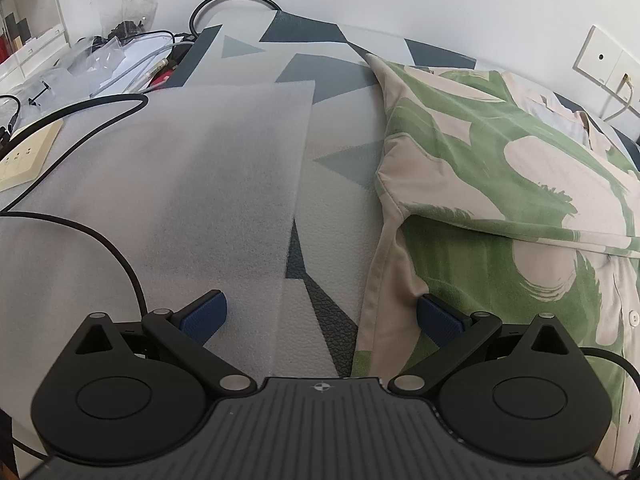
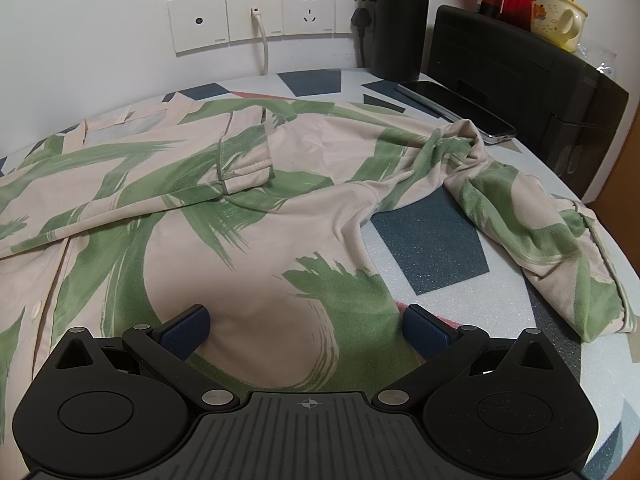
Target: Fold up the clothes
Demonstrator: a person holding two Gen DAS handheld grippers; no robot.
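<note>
The shirt (image 2: 248,216), beige with green brush strokes, lies spread on the desk (image 2: 432,248); one sleeve is folded across its chest, the other trails crumpled off its right side. Its near hem is hidden behind the right gripper (image 2: 306,330), whose jaws stand wide over the cloth, holding nothing. The left gripper (image 1: 320,320), equally wide and empty, straddles the shirt's left edge. Left of the shirt lie a foam sheet (image 1: 200,184) and a black cable (image 1: 96,236). Beyond the shirt sit a phone (image 2: 456,110), a black bottle (image 2: 400,20) and wall sockets (image 2: 256,16)
</note>
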